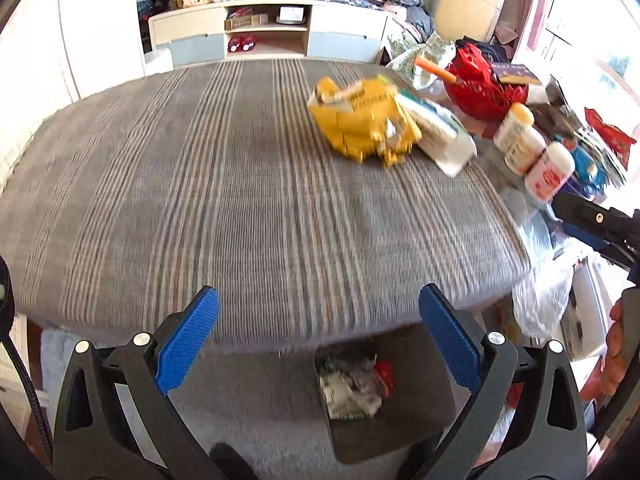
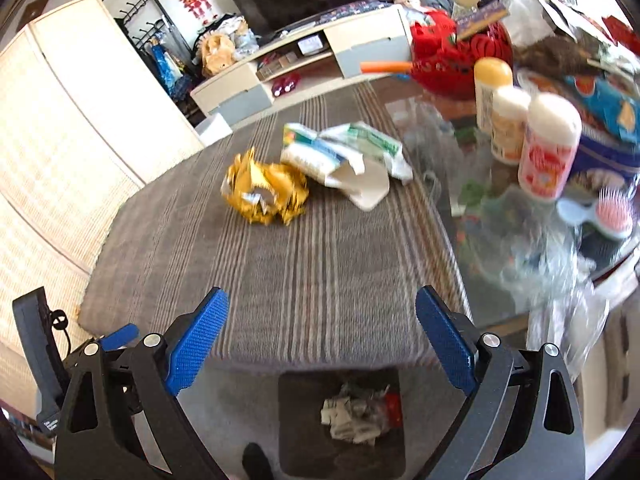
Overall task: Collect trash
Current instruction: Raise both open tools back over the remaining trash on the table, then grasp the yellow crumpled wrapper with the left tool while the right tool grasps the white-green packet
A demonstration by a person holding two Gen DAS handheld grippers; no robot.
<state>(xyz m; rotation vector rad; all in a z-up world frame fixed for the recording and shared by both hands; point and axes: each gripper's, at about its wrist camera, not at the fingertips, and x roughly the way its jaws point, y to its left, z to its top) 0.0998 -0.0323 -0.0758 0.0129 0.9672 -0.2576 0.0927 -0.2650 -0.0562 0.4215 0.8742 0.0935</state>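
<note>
Trash: crumpled yellow wrapper [image 1: 362,120] lying on striped cloth [image 1: 200,184], touching white-green packaging [image 1: 438,128] to its right; more scraps in dark bin [image 1: 384,432] below. Left gripper [image 1: 318,332] spread, empty. Right gripper [image 2: 322,336] spread wide too, nothing between.

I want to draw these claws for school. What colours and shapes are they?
Each claw, left claw and right claw, has two black, triangle-shaped arms with cut-out holes and round silver bolts. The fingers wear bumpy bright blue pads. A black cable hangs beside the left one.
</note>
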